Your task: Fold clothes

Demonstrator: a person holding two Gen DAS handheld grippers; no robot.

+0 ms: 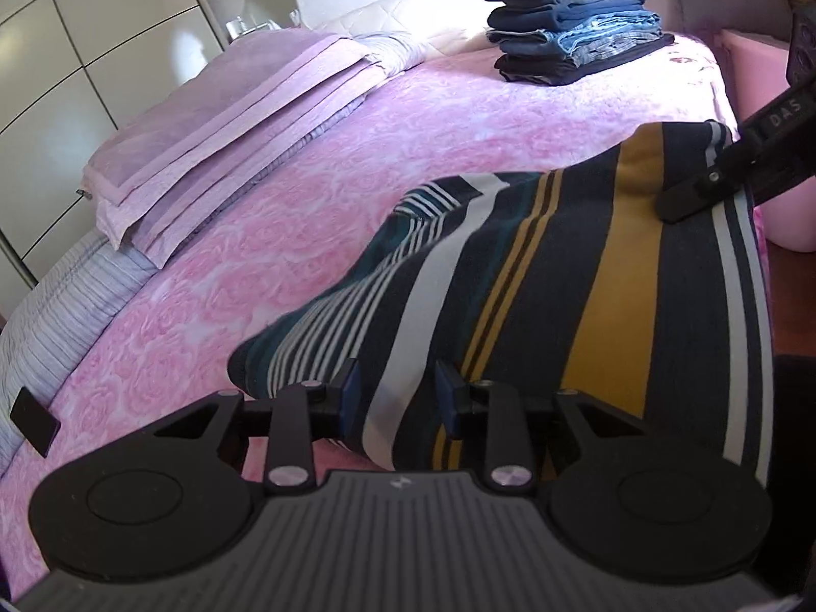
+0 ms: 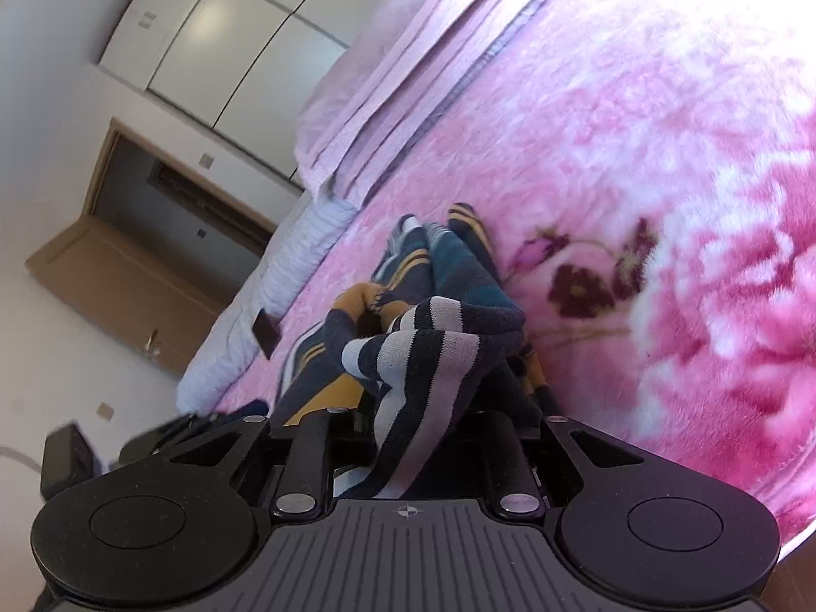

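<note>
In the left wrist view, the left hand-held gripper [image 1: 398, 398] is sitting at the lower centre of the frame, its blue-padded fingers [image 1: 351, 391] closing on a fold of the striped garment [image 1: 561, 280], which is bunching up between them. The garment, banded in navy, white, mustard and teal, is stretching from the lower centre up toward the right edge, raised over the pink floral blanket [image 1: 316, 194] of the bed. At the right edge of the frame the right hand-held gripper [image 1: 698, 194] is reaching in and pinching the garment's far corner.

In the right wrist view, the right hand-held gripper [image 2: 408, 423] is filling the bottom of the frame, and the striped garment [image 2: 423, 357] is spilling out from between its fingers, clamped there; the fingertips themselves are lying hidden under the cloth. The rest of the garment is trailing away toward the centre of the frame across the pink floral blanket [image 2: 637, 153].

At the upper right of the left wrist view a stack of folded blue clothes [image 1: 571, 15] is resting on the bed. At the upper left a folded lilac sheet [image 1: 214, 127] is lying over a grey striped cover [image 1: 56, 306], and a small black flat object [image 1: 34, 421] is lying at the left edge. White wardrobe doors [image 1: 76, 51] are standing behind the bed.
</note>
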